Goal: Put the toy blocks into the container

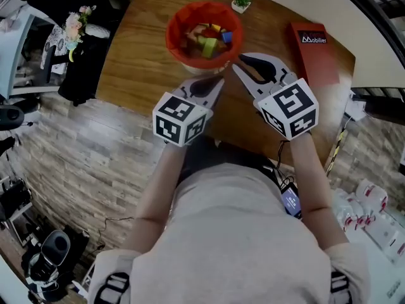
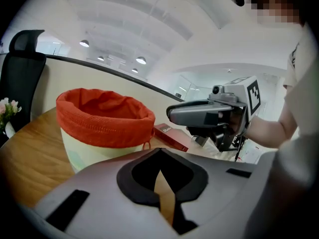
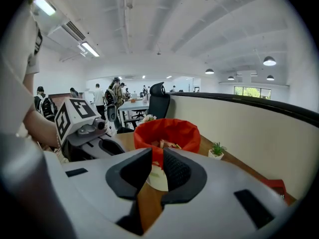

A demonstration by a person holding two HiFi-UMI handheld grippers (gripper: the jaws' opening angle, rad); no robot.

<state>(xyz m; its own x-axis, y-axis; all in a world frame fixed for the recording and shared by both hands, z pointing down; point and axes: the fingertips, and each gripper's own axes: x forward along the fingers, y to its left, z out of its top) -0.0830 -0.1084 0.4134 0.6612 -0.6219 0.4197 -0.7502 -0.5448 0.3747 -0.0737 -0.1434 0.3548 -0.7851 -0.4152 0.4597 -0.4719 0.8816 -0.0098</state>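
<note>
The head view looks steeply down past the person's chest onto the counter [image 1: 145, 49], taking in the left gripper [image 1: 220, 79], the right gripper [image 1: 236, 62] and the open top of the container [image 1: 174, 27] just beyond them. Each gripper view sits low and close behind its own jaws, facing almost level across the counter at the container's side — the left one catches the right gripper at its right, the right one the left gripper at its left. All three views share the container, and probably the red box [image 1: 313, 49], though it is barely visible at the right gripper view's edge.
</note>
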